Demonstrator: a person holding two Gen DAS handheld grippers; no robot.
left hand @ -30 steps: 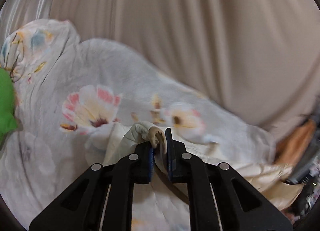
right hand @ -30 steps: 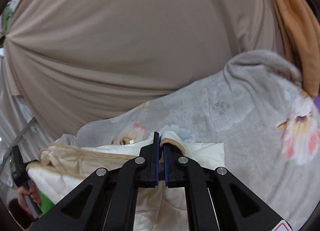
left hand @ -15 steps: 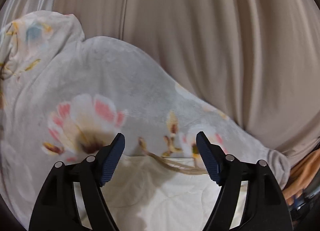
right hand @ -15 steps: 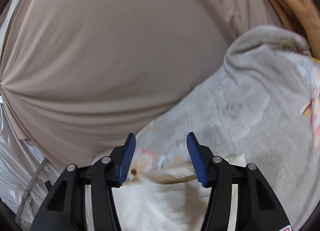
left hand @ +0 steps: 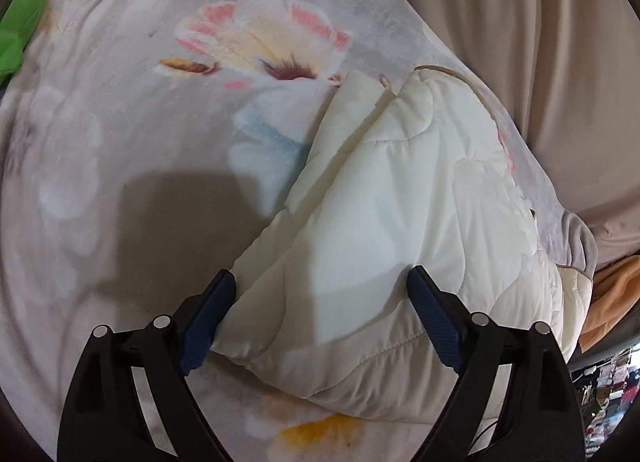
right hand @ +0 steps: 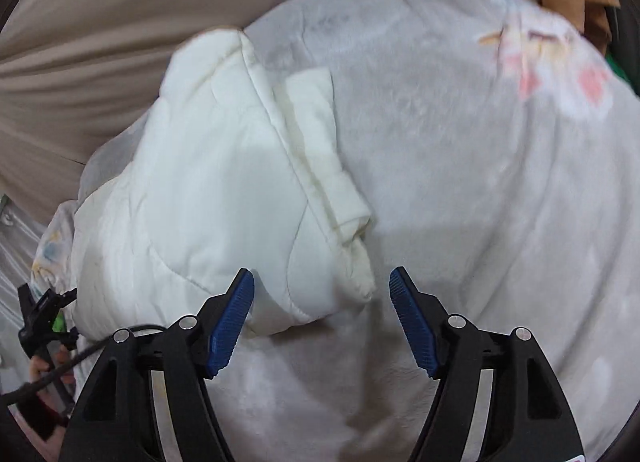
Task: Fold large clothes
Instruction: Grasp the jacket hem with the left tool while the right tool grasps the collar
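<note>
- Peeking in only at the right wrist view's lower left is the left gripper (right hand: 38, 322) in a hand; the green cloth (left hand: 20, 29) shows in the left view.
- Cream quilted jacket (left hand: 384, 221), folded and puffy, lies on the floral blanket (left hand: 120, 141).
- Its long axis runs diagonally away from both cameras.
- Left gripper (left hand: 320, 314) and right gripper (right hand: 322, 312) gape wide, holding nothing.
</note>
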